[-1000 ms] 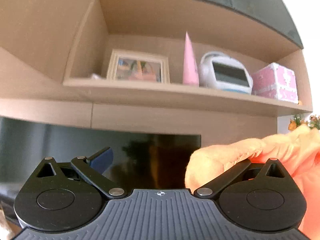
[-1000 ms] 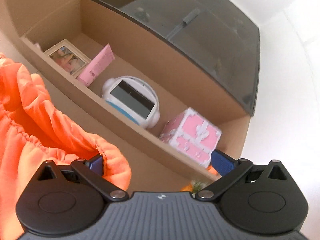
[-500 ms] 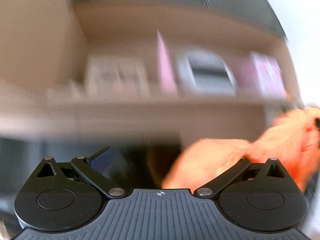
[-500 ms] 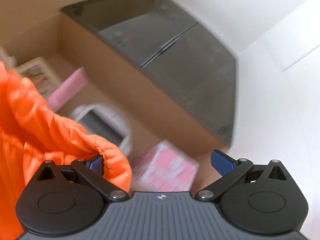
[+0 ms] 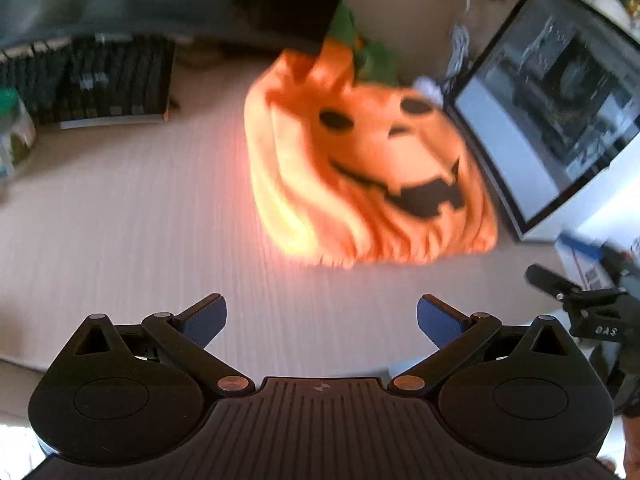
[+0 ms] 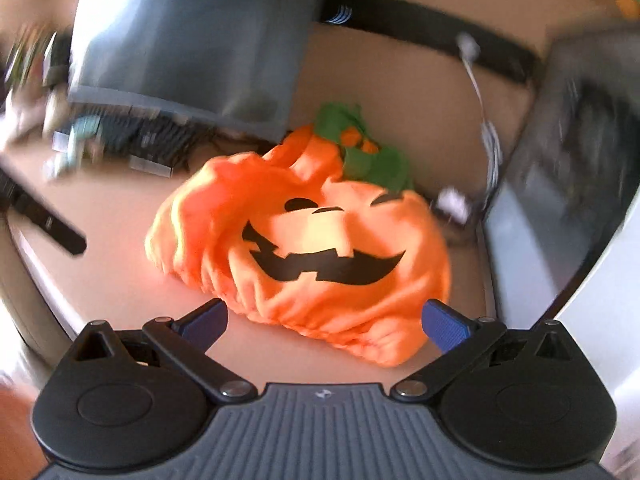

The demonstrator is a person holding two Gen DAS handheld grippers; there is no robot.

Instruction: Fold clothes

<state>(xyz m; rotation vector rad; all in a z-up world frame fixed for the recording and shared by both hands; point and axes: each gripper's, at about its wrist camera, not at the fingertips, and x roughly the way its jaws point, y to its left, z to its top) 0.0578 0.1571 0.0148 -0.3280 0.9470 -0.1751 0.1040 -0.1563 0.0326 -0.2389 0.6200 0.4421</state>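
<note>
1. Orange fabric with a black pumpkin face: the pumpkin garment [image 5: 372, 176] lies in a loose, wrinkled heap on the light desk [image 5: 120, 220], not flat and not folded. I judge that it lies there to be spread out first.
2. In the left wrist view the garment is at about 1 o'clock, well apart from the left gripper [image 5: 322, 316]. Its green collar part [image 5: 372, 60] is at the far end, near 12 o'clock.
3. The left gripper is wide apart and holds nothing.
4. The right gripper [image 6: 324, 320] is also spread wide and empty; the elastic hem [image 6: 332, 328] lies just beyond and between its fingers.
5. Both grippers look downward on the desk. The right one is near the hem, at 12 o'clock, so it seems ready to pinch there.
6. A monitor [image 5: 552, 120] stands at 2 o'clock, close beside the cloth.
</note>
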